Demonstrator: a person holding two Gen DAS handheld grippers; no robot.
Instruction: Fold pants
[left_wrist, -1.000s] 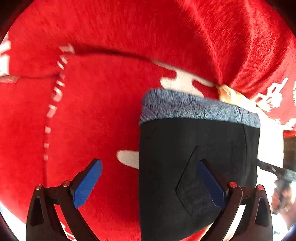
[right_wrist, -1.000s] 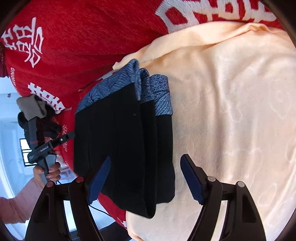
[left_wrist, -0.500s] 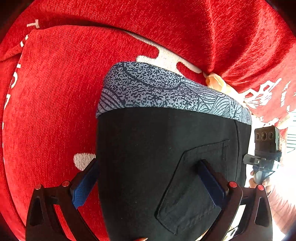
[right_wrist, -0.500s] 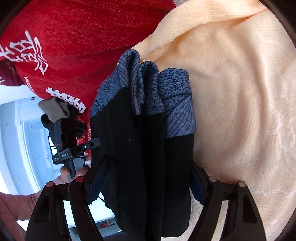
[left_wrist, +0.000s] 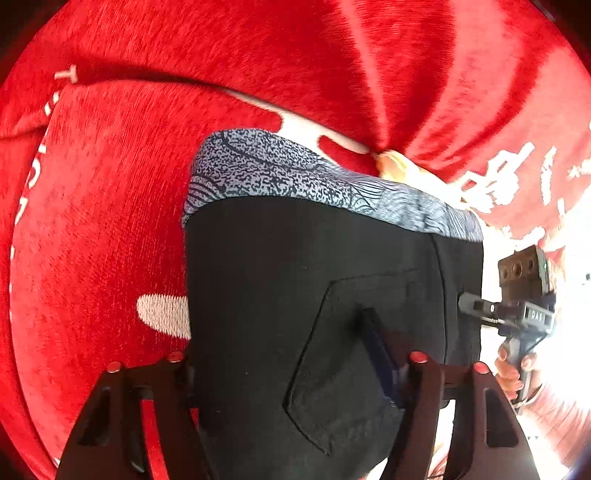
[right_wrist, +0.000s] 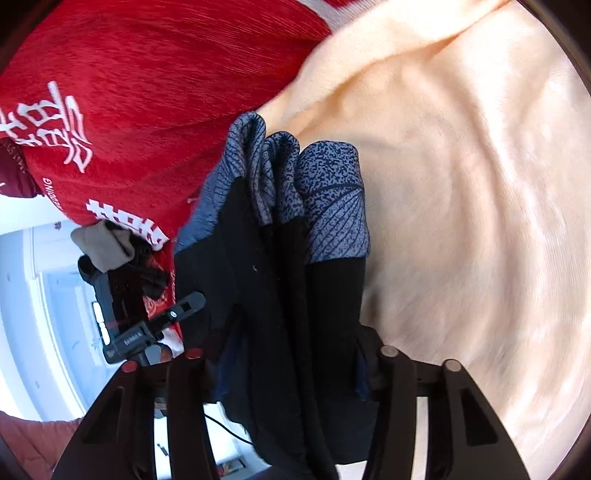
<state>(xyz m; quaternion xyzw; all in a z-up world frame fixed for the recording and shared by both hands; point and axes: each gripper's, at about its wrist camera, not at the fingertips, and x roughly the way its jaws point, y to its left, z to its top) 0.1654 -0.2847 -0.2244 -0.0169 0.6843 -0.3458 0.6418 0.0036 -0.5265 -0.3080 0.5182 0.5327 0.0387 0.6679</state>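
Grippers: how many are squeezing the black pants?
2. The left gripper is shut on the pants by the back pocket; the right gripper pinches their folded layers from the side.

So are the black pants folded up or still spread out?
Folded. In the right wrist view the pants hang as a bundle of stacked layers, with the blue patterned waistband bunched in several folds.

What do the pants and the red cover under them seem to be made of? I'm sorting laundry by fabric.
The pants look like matte black knit or stretch cotton, with a stitched patch pocket and a blue-grey printed waistband; the exact fibre is unclear. The red cover looks like chenille or velvet: a short ribbed pile with sheen and white woven characters.
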